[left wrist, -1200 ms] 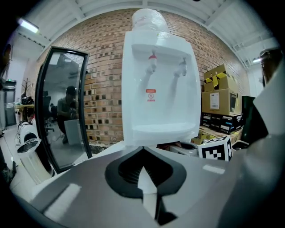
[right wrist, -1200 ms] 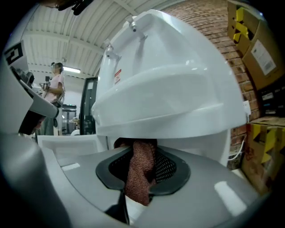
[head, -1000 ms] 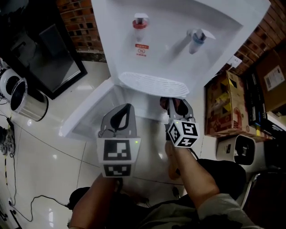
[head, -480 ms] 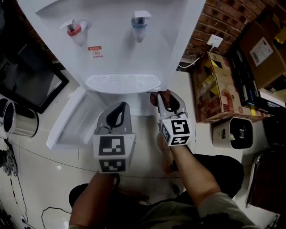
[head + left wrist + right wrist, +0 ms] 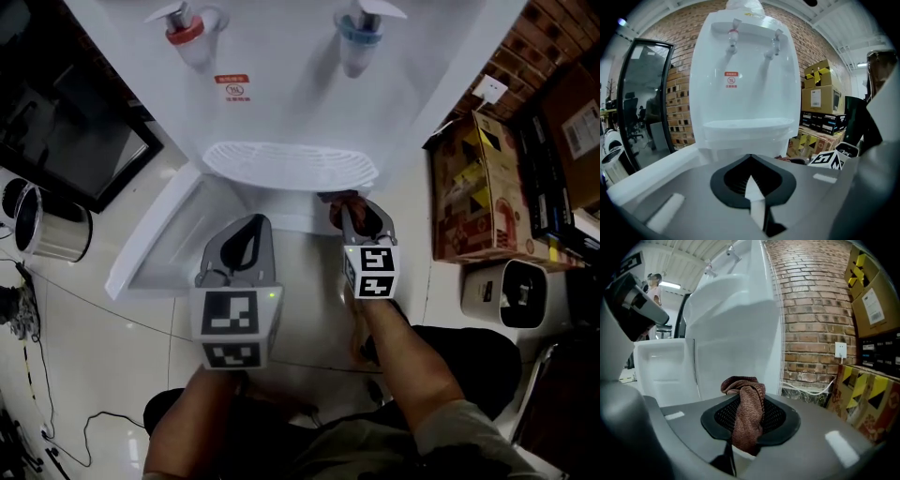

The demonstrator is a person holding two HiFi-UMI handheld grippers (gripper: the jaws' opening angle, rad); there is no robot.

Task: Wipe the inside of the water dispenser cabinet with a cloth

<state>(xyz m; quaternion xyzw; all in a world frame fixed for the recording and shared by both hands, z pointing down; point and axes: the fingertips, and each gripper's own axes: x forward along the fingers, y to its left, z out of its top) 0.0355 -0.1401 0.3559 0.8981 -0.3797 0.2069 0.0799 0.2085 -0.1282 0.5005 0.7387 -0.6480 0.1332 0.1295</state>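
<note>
**Cloth poised at the mouth of the dispenser cabinet.** At far left, the cabinet door [image 5: 155, 239] of the white water dispenser [image 5: 291, 84] stood swung wide over the tiled floor, with its inner face turned toward the person. Next to it, the left tongs [image 5: 750, 159] were pressed fully together with nothing between them. They pointed toward the foot of the dispenser and touched neither door nor cabinet.

At centre, the cabinet [image 5: 281, 211] opened beneath the drip tray [image 5: 291, 167], which hid most of its inside from the head view.

To the right, the right tongs [image 5: 746, 399] were clamped part-way closed on a brown cloth [image 5: 747, 420]. They gripped it across its middle, so its length ran up and down through the jaws and a bunched end stood above them. In the head view the cloth sat at the dispenser's lower right front corner, just below the right end of the tray.

The cabinet mouth therefore lay ahead of the cloth and to its left. The right hand, which carried the cloth, appeared the nearer of the two to it. The coming stroke looked to call for a push forward and leftward under the tray.

At far right, cardboard boxes [image 5: 469, 187] stood against the brick wall.
</note>
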